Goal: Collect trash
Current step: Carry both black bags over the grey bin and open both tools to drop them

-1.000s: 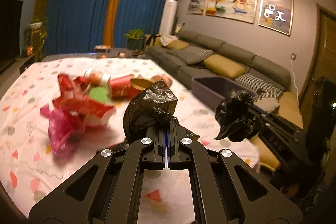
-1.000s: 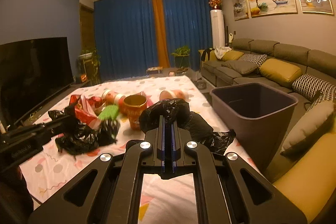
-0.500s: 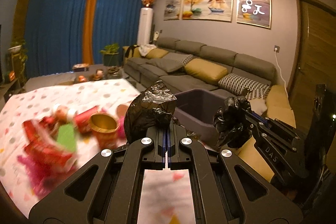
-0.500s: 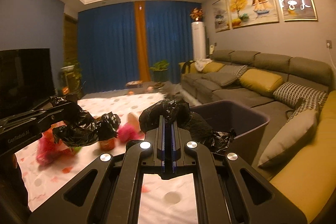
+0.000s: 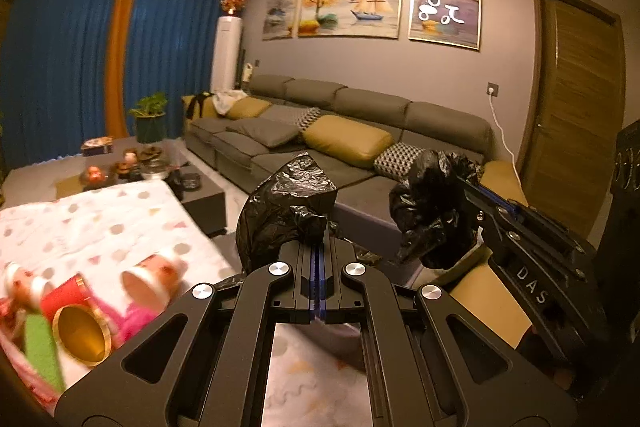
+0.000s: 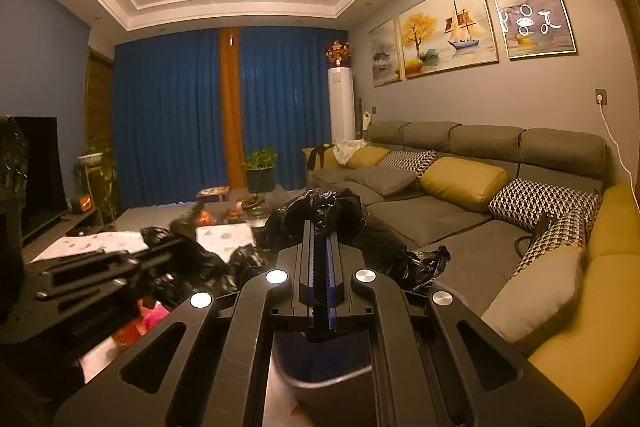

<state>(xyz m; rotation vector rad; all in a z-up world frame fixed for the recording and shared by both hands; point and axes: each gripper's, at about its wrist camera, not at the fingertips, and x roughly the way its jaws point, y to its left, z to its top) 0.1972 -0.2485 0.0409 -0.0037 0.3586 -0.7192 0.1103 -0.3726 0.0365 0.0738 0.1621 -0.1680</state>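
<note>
L gripper [image 5: 318, 259] jaws closed, pinching black bag [image 5: 286, 211]. R gripper [image 6: 320, 247] jaws closed on same bag, both raised, side by side.

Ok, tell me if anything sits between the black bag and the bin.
Nothing visible does. Both the left gripper and right gripper pinch the bag, and the bin shows open just below the right one.

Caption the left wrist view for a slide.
Left gripper and right gripper each pinch the black trash bag, above the littered table.
</note>
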